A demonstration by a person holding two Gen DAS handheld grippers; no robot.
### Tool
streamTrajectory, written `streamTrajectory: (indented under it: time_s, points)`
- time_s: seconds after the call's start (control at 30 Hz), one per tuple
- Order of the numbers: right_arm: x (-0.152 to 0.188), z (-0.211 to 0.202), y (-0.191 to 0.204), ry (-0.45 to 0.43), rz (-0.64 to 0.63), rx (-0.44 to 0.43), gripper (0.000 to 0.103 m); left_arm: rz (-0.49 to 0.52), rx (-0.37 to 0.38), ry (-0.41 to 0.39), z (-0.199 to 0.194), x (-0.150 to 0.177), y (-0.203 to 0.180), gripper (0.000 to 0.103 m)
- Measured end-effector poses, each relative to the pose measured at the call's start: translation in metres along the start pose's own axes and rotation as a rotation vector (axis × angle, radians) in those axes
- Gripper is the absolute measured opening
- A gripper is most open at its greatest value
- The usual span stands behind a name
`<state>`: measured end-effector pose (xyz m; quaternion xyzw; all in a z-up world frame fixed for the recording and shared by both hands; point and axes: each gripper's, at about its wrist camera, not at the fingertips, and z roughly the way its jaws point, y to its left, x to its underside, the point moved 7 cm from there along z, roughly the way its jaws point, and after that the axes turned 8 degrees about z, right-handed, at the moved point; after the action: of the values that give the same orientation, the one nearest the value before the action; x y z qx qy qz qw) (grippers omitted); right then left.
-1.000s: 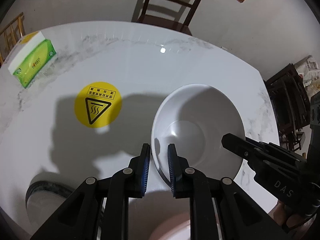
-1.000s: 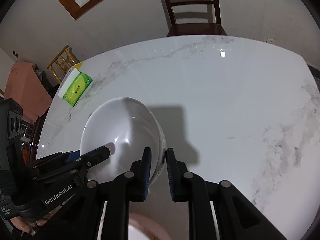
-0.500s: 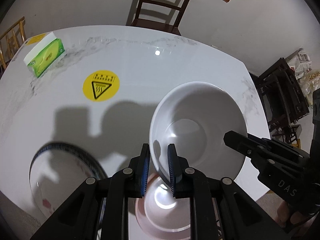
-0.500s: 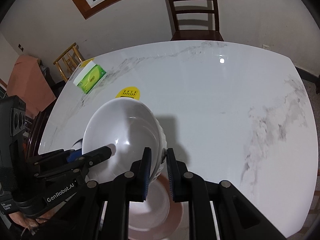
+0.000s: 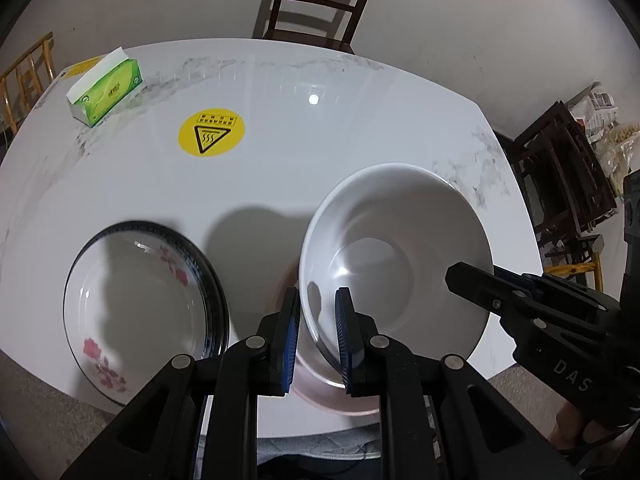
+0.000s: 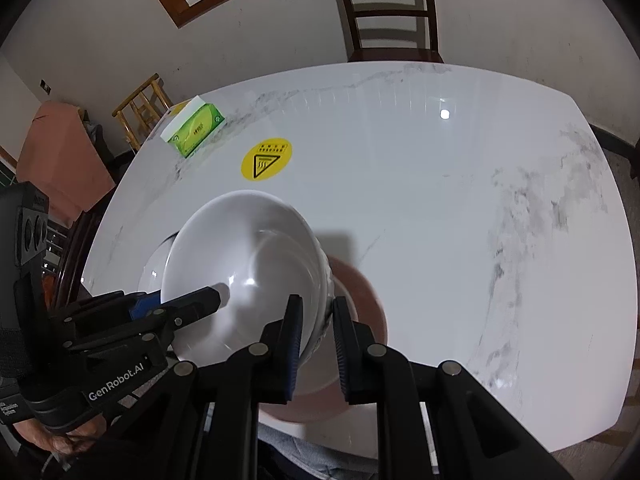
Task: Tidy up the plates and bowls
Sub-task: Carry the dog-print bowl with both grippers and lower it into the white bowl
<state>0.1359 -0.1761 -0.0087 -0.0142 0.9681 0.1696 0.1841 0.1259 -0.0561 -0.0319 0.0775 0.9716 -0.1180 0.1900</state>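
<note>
A large white bowl [image 5: 396, 248] is held in the air by both grippers. My left gripper [image 5: 318, 336] is shut on its left rim. My right gripper [image 6: 314, 340] is shut on its right rim; the bowl also shows in the right wrist view [image 6: 244, 276]. Below the bowl sits a pink plate [image 6: 360, 320] on the white marble table [image 6: 440, 200]; in the left wrist view only its near edge [image 5: 340, 404] shows. A flower-patterned plate with a dark rim [image 5: 140, 308] lies to the left on the table.
A green tissue box [image 5: 106, 92] stands at the far left of the table. A yellow heat-warning sticker [image 5: 211, 134] is stuck on the tabletop. A dark wooden chair [image 5: 320, 4] stands behind the table. A dark rack [image 5: 568, 184] stands off the right edge.
Both grippers have lifted the white bowl and drawn it back toward the near edge. The pink plate and the flower-patterned plate have come into view below.
</note>
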Motion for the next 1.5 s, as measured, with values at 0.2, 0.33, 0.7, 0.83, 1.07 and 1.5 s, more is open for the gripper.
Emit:
streamTrajectory:
  time_s: [0.2,0.33,0.7,0.83,1.07,1.5]
  points:
    - [0.015,0.003,-0.004,0.017,0.009,-0.004,0.016,0.002,0.001,0.013,0.002,0.013,-0.004,0.015]
    - [0.021,0.006,-0.006,0.024,0.013,-0.003,0.016,0.001,0.0,0.021,0.004,0.02,-0.005,0.015]
    - [0.029,0.022,-0.014,0.063,0.032,0.0,0.016,-0.008,-0.001,0.058,0.021,0.028,-0.003,0.014]
    - [0.03,0.027,-0.016,0.076,0.038,0.002,0.016,-0.008,-0.001,0.072,0.027,0.03,-0.003,0.015]
    - [0.029,0.036,-0.018,0.094,0.047,0.007,0.016,-0.011,-0.003,0.089,0.035,0.03,-0.002,0.015]
    - [0.029,0.053,-0.019,0.122,0.057,-0.003,0.016,-0.008,-0.015,0.089,0.04,0.03,0.0,0.015]
